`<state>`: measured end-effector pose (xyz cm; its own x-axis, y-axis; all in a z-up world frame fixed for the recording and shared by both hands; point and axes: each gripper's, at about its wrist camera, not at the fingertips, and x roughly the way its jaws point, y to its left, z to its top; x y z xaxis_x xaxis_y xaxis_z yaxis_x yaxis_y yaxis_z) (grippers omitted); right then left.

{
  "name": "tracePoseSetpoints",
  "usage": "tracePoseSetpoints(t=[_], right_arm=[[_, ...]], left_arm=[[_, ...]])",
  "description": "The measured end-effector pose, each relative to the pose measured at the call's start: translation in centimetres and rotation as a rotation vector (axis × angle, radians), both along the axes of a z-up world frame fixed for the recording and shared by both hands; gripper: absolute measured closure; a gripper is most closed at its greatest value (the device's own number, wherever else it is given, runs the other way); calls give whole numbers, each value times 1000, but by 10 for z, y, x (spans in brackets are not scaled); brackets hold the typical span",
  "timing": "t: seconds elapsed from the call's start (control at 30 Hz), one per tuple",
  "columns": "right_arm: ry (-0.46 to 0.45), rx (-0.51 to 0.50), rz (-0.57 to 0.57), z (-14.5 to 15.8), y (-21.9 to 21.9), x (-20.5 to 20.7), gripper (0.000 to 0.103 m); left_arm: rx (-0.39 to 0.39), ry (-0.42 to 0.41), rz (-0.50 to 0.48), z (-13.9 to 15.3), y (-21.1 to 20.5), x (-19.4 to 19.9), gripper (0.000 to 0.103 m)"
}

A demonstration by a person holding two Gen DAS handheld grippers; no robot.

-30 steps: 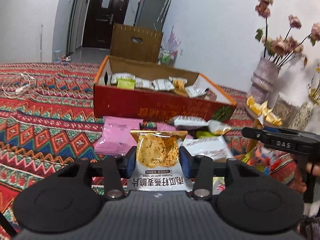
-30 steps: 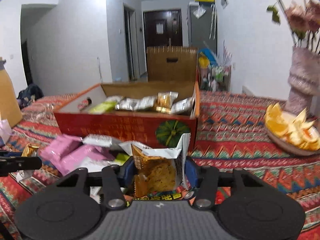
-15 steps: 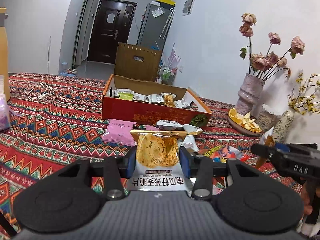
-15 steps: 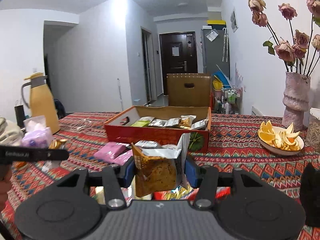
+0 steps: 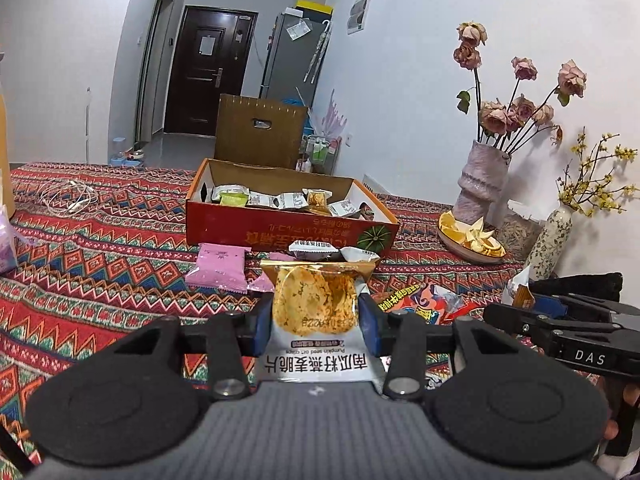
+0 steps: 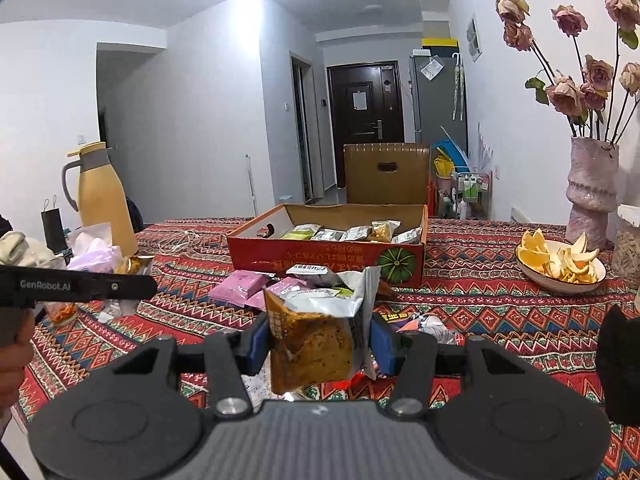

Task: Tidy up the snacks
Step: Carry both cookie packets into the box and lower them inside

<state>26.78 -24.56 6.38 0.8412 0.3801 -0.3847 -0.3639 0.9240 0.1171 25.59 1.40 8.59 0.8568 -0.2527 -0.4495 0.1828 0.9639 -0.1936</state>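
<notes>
Our left tool point(image 5: 316, 322) pinches a pumpkin-seed crisp packet point(image 5: 314, 304) between its blue pads, the gold-edged top upward and the printed white end toward the camera. Our right tool point(image 6: 318, 338) is pressed onto a second, crumpled snack packet point(image 6: 316, 336) that shows a brown biscuit through its silver wrapper. Both packets are held above the patterned desk point(image 6: 480, 300), short of the open red carton point(image 5: 288, 232). In the carton lie several small wrapped snacks point(image 6: 352, 234) in a row. Just in front of it, on the desk, lie pink packets point(image 5: 220, 266), a dark packet with a white end point(image 5: 312, 250) and a red cartoon-printed wrapper point(image 5: 424, 304). Farther right stand a bowl of orange peel point(image 6: 560, 266) and a pink vase of dried roses point(image 6: 592, 188); at far left stands a yellow thermos jug point(image 6: 100, 196).
</notes>
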Motion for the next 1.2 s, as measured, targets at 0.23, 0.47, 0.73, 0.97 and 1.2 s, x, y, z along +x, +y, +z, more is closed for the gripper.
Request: tracePoseSetpoints(t=[0.23, 0.47, 0.73, 0.97, 1.2], right_arm=[[-4, -26, 23, 3, 7, 38, 53], [-30, -32, 42, 21, 19, 131, 53], [93, -37, 63, 24, 48, 282, 53], [372, -16, -14, -11, 77, 407, 52], [510, 52, -87, -43, 86, 458, 36]], left_arm=[[36, -16, -31, 6, -3, 47, 59], [62, 3, -43, 17, 6, 157, 59], [81, 107, -54, 3, 8, 304, 59], [144, 212, -61, -47, 3, 391, 57], [84, 207, -72, -58, 20, 399, 27]])
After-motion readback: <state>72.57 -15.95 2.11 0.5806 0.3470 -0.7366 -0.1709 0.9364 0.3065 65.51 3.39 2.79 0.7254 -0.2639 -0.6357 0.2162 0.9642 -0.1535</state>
